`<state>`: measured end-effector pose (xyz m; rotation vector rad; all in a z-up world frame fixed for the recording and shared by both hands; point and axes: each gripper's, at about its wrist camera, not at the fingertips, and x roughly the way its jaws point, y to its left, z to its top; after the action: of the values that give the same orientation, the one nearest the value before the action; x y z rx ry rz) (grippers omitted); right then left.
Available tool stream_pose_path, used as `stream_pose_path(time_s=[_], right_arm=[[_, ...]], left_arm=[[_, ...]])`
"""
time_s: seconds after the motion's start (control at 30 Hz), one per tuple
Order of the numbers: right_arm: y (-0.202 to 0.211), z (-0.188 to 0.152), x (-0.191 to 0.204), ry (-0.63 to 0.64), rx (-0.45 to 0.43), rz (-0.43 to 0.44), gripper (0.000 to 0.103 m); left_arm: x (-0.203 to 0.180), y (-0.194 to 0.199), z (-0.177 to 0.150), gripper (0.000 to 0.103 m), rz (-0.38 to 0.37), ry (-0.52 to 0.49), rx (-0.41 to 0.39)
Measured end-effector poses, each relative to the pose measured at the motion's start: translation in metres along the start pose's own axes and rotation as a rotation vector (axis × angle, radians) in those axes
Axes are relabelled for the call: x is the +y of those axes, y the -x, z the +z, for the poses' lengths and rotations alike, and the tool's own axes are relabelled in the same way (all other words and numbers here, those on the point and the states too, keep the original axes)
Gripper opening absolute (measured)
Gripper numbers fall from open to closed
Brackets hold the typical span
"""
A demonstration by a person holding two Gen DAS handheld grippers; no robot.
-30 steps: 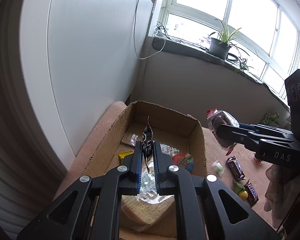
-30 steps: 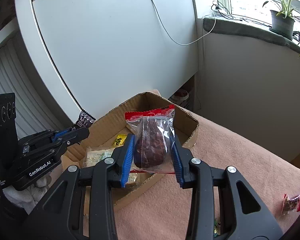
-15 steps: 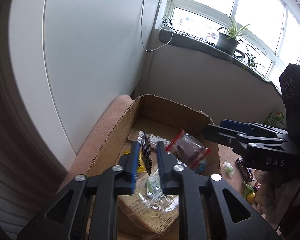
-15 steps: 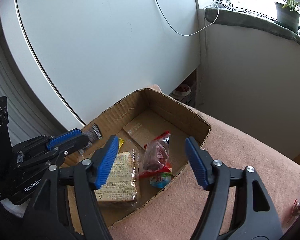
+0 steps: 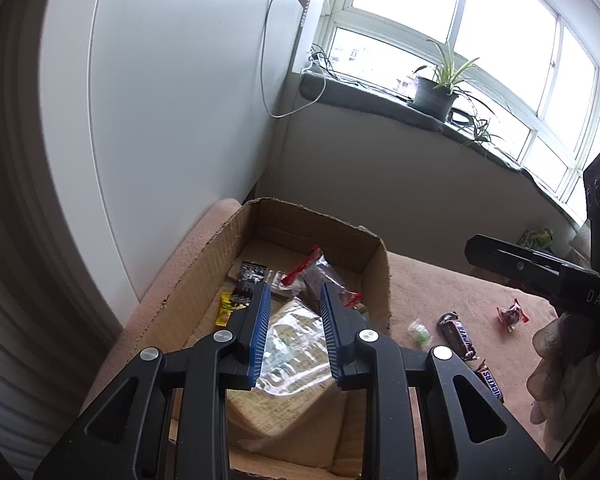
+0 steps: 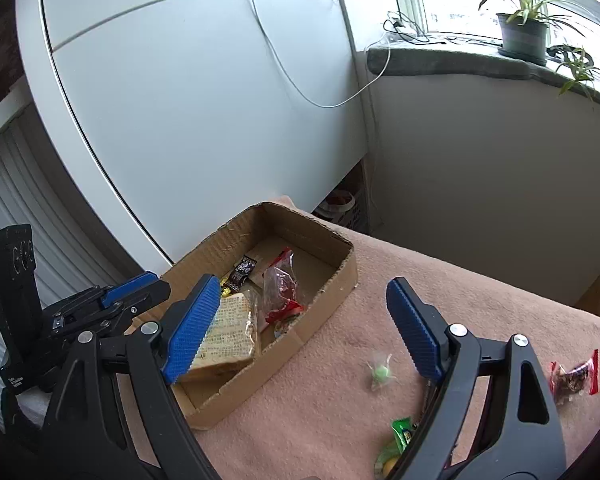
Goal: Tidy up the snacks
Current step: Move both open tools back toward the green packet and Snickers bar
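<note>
The open brown cardboard box (image 6: 342,276) is set on the pink blanket-covered surface (image 6: 480,300), and several wrapped snacks already lie in it. The right claw (image 6: 304,326) is opening, with nothing between its pads; the left claw (image 5: 294,334) is spread and empty above the box. The small green wrapped candy (image 6: 380,372), nearest on the blanket, is best approached squarely and pinched across its middle.

"DAS" is printed in pale letters on the side of the right gripper (image 5: 540,268). A brown candy bar (image 5: 490,380) near the blanket's (image 5: 440,280) front edge reads "SNICKERS".
</note>
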<state>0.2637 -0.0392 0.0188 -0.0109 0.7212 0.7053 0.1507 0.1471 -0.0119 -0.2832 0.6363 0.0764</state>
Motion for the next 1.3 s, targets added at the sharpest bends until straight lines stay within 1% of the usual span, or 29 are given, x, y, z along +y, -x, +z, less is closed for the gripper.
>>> stream_pose_path(time_s=[0.1,0.13,0.17,0.27,0.37,0.53,0.67,0.83,0.93,0.97,1.0,1.07,1.17,1.2,1.3], right_arm=[[0.029,-0.012,-0.017,-0.051,-0.044,-0.019,0.087],[0.038,-0.016,-0.022,-0.067,-0.054,-0.030,0.087],[0.047,-0.022,-0.027,-0.081,-0.065,-0.042,0.087],[0.071,-0.038,-0.039,-0.108,-0.092,-0.081,0.087],[0.089,-0.055,-0.048,-0.117,-0.106,-0.132,0.087],[0.107,-0.087,-0.060,-0.115,-0.093,-0.208,0.087],[0.103,-0.109,-0.070,-0.127,-0.055,-0.240,0.087],[0.091,-0.136,-0.075,-0.122,0.017,-0.243,0.087],[0.080,-0.147,-0.075,-0.102,0.060,-0.235,0.087],[0.077,-0.150,-0.074,-0.094,0.073,-0.231,0.086],[0.073,-0.152,-0.074,-0.088,0.086,-0.226,0.081],[0.066,-0.156,-0.073,-0.078,0.111,-0.219,0.075],[0.059,-0.160,-0.076,-0.079,0.131,-0.206,0.072],[0.056,-0.161,-0.077,-0.082,0.136,-0.203,0.070],[0.051,-0.163,-0.080,-0.085,0.146,-0.200,0.067]], left_arm=[[-0.010,0.007,-0.006,0.026,-0.020,0.009,-0.014],[-0.013,0.010,-0.009,0.027,-0.031,0.014,-0.017],[-0.017,0.012,-0.012,0.032,-0.040,0.017,-0.020],[-0.029,0.018,-0.021,0.032,-0.067,0.027,-0.026],[-0.042,0.021,-0.030,0.032,-0.100,0.032,-0.022],[-0.069,0.019,-0.044,0.032,-0.135,-0.017,0.001],[-0.084,0.010,-0.057,0.032,-0.164,-0.023,0.040],[-0.101,0.002,-0.070,0.032,-0.199,-0.043,0.082],[-0.112,-0.004,-0.077,0.032,-0.210,-0.060,0.105],[-0.115,-0.006,-0.079,0.032,-0.213,-0.064,0.114],[-0.117,-0.008,-0.081,0.032,-0.217,-0.067,0.121],[-0.122,-0.012,-0.085,0.032,-0.225,-0.075,0.135],[-0.129,-0.019,-0.090,0.032,-0.236,-0.096,0.160],[-0.131,-0.022,-0.092,0.032,-0.244,-0.096,0.172],[-0.136,-0.032,-0.092,0.032,-0.269,-0.083,0.199]])
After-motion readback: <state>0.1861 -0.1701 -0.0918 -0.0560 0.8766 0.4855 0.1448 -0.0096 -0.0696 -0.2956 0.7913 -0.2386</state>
